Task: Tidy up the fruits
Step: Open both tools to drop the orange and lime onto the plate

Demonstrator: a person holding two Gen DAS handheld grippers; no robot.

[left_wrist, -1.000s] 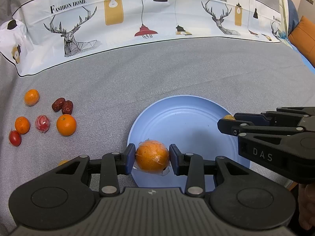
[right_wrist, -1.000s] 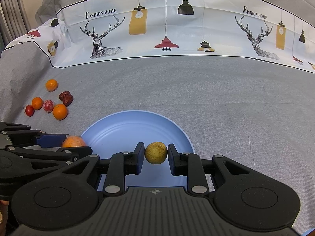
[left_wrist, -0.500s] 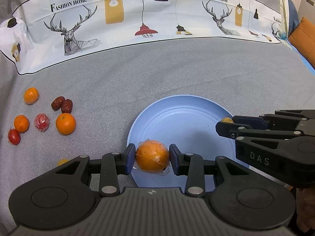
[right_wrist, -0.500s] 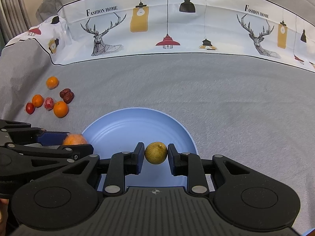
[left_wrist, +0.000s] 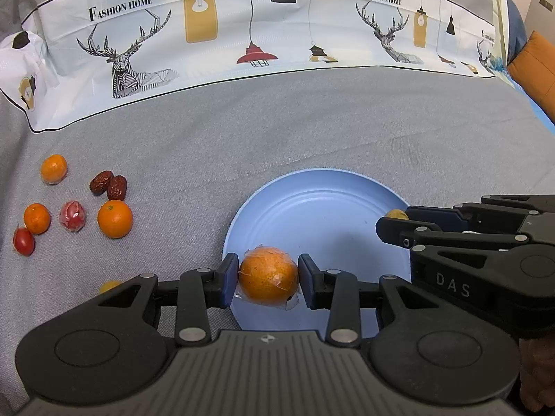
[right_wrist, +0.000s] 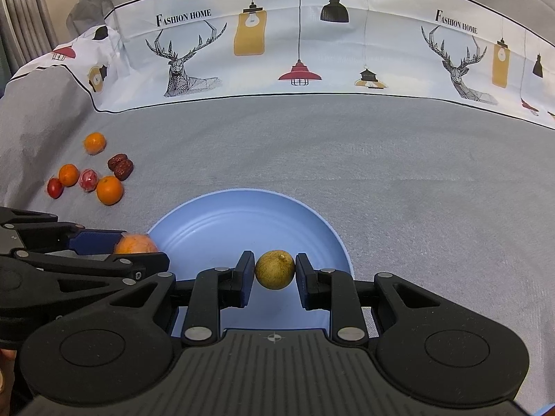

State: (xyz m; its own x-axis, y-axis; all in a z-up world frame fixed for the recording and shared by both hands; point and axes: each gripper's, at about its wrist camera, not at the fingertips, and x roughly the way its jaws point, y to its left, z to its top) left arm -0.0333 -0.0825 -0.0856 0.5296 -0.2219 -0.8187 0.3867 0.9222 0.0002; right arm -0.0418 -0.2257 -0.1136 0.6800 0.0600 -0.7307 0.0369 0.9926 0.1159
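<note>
Over the plate: both grippers hang above the near part of the blue plate (left_wrist: 312, 187), each carrying one fruit.
Left gripper (left_wrist: 269, 279): closed on a wrapped orange (left_wrist: 269, 277), clear film crumpled beneath it; the fruit sits over the plate's near left rim.
Right gripper (right_wrist: 275, 270): closed on a small yellow-brown fruit (right_wrist: 275, 269), held over the plate's near right side.
Plate contents: no fruit seen resting on it; whether either held fruit touches the dish cannot be told.
Loose fruit, left of plate: three small oranges (left_wrist: 114, 218), (left_wrist: 36, 218), (left_wrist: 53, 168); two dark red dates (left_wrist: 108, 184) touching each other; a wrapped pink-red fruit (left_wrist: 72, 215); a small red fruit (left_wrist: 24, 241). All lie on the grey cloth (left_wrist: 312, 121), well apart from the plate.
Part-hidden item: an orange-yellow piece (left_wrist: 110, 286) shows beside the left gripper's arm; kind unclear.
Progress: early, by judgement. Two fruits are at the point of release.
Remaining: release both, then gather the loose fruit.
</note>
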